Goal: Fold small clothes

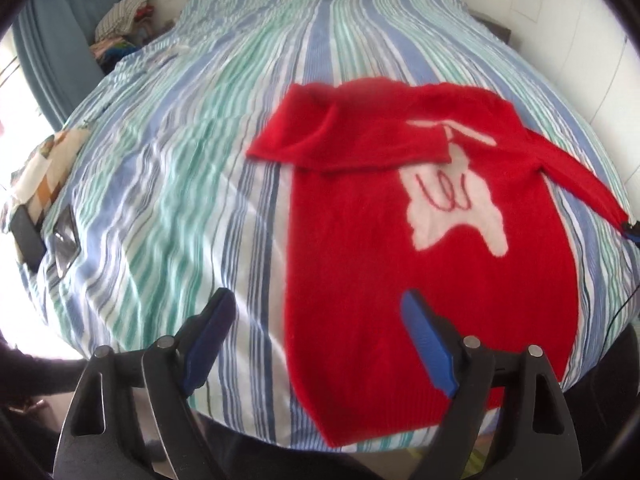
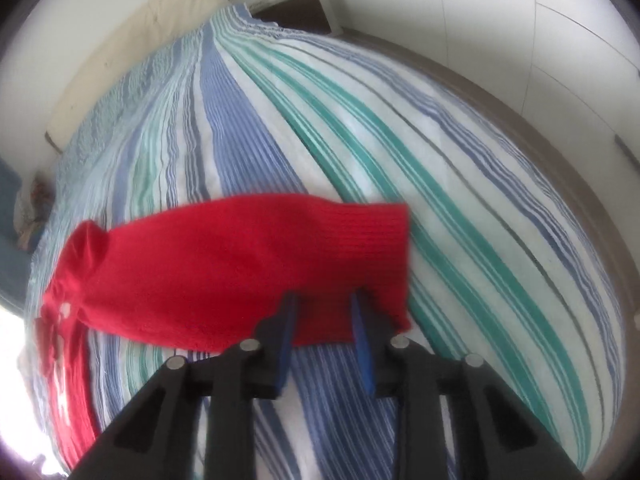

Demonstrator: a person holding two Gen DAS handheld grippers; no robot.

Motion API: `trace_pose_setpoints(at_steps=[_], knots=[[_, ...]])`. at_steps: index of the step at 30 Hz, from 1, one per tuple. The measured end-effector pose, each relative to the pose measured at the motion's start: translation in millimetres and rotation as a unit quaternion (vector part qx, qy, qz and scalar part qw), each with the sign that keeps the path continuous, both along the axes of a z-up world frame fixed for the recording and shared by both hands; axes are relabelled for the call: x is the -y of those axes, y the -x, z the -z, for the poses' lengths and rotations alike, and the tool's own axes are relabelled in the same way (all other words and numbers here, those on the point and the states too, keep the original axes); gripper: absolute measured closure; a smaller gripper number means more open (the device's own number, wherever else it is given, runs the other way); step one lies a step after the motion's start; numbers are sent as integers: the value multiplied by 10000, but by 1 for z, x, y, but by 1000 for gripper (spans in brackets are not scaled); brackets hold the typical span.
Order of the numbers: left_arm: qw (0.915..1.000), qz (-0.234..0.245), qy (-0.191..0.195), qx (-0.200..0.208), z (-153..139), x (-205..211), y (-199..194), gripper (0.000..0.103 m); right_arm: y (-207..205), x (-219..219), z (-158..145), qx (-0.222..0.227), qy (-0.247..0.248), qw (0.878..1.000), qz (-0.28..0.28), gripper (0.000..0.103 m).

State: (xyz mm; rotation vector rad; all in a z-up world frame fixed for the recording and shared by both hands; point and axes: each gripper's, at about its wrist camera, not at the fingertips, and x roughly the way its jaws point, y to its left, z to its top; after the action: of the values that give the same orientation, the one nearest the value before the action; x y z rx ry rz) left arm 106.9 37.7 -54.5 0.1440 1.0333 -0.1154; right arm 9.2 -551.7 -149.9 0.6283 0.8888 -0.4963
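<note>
A small red sweater (image 1: pixel 432 264) with a white figure on its chest lies flat on the striped bed. Its left sleeve (image 1: pixel 352 140) is folded across the chest. Its right sleeve (image 1: pixel 576 176) stretches out to the right edge of the left wrist view. My left gripper (image 1: pixel 320 304) is open and empty, hovering above the sweater's lower hem. My right gripper (image 2: pixel 324 300) is closed on the cuff end of the right sleeve (image 2: pixel 248 264) and holds it lifted above the bed.
The striped blue, green and white bedspread (image 1: pixel 192 160) covers the whole bed. A patterned cloth (image 1: pixel 44 172) and two dark flat objects (image 1: pixel 64 240) lie at the bed's left edge. A clothes pile (image 1: pixel 120 20) sits by the curtain. A headboard (image 2: pixel 132 52) and white wardrobe (image 2: pixel 520 32) border the bed.
</note>
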Motion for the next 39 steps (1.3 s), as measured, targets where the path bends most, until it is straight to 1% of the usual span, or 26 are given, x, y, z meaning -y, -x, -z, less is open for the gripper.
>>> trace_pose_setpoints(at_steps=[2,3,4,5,7,8,10,11,12,13,14,15,16,17,19,21,23,25,28,30,31,32,34,35,36,39], knots=[[9995,232,90,184,-10,9,-22,11,13,-11,-18,2,315,9993,222,80],[9984,509,123,205,-10,20,-35,8,18,-22,-28,100,426,9989,146,78],[9962,840,84,194,-6,34,-48,8,22,-35,-37,216,515,9984,-39,72],[9928,1185,-14,163,1,50,-61,8,27,-51,-45,281,634,9973,-239,64],[9819,1872,-292,15,24,86,-86,8,38,-84,-53,384,809,9943,-571,60],[9769,2078,-496,3,36,102,-98,9,44,-99,-53,422,788,9934,-714,60],[9702,2244,-919,13,58,127,-118,13,57,-125,-47,457,590,9936,-851,60],[9689,2245,-1042,-18,68,136,-129,17,63,-135,-42,470,451,9940,-882,60],[9693,2213,-1070,-53,75,142,-136,24,69,-145,-38,476,324,9942,-912,60],[9711,2159,-1016,-72,80,145,-144,30,77,-154,-35,472,225,9940,-963,60],[9742,2082,-864,-124,83,144,-151,61,80,-163,-32,453,189,9936,-1013,60],[9787,1948,-606,-247,85,138,-158,98,85,-172,-30,432,210,9932,-1064,60],[9843,1707,-291,-337,82,126,-163,97,88,-179,-30,406,248,9924,-1136,60],[9891,1450,98,-241,73,111,-165,99,90,-185,-29,384,287,9916,-1204,60],[9938,875,682,52,50,72,-166,100,91,-193,-34,432,390,9895,-1321,60],[9924,212,1187,255,29,15,-164,100,91,-199,-40,501,559,9873,-1402,60],[9864,-637,1448,442,17,-53,-163,100,89,-203,-43,517,650,9854,-1489,60],[9755,-1545,1474,537,17,-122,-158,100,86,-209,-40,460,703,9832,-1618,60],[9555,-2705,1111,392,36,-211,-147,100,77,-218,-34,367,670,9810,-1786,60],[9433,-3216,795,224,56,-249,-137,101,74,-223,-32,389,622,9803,-1836,60],[9389,-3370,690,92,69,-261,-134,101,72,-226,-31,380,618,9796,-1876,60],[9349,-3483,684,-32,78,-271,-131,101,71,-230,-30,364,624,9787,-1922,60],[9286,-3613,808,-245,96,-282,-129,101,69,-237,-28,316,630,9765,-2035,60],[9270,-3642,847,-303,100,-284,-127,101,68,-241,-26,275,641,9751,-2104,60],[9270,-3647,819,-316,104,-282,-125,101,67,-244,-25,233,678,9737,-2164,60],[9323,-3550,564,-394,107,-274,-127,100,66,-249,-25,170,775,9710,-2255,60]])
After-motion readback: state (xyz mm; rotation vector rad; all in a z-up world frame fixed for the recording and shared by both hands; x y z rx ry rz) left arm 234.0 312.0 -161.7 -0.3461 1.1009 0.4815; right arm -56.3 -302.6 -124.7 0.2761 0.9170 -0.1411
